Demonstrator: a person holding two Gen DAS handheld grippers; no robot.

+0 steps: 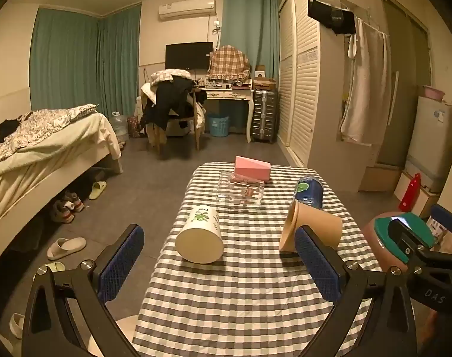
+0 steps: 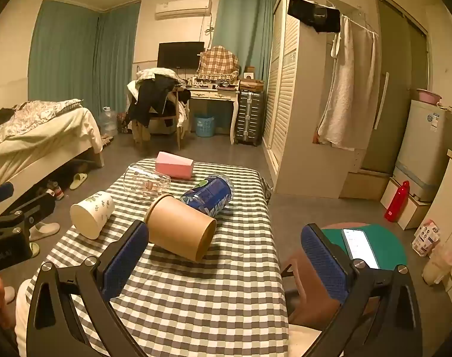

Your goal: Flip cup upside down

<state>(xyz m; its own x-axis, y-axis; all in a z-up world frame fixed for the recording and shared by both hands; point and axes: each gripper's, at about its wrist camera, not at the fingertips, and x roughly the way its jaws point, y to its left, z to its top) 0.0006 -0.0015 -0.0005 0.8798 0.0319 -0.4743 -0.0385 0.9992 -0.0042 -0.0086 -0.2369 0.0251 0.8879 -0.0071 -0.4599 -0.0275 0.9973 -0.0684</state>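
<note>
While both fingers' gaps stand wide, empty: I judge right gripper should straddle brown cup mid-wall, near bench right edge, then rotate rim-down.

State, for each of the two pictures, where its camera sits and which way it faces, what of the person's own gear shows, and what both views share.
Left wrist: sits on the left gripper, facing down the table at the white cup; its open fingers and the right gripper show.
Right wrist: sits on the right gripper, facing the brown cup; the left gripper shows.
Shared: both cups, blue can, pink box.
</note>
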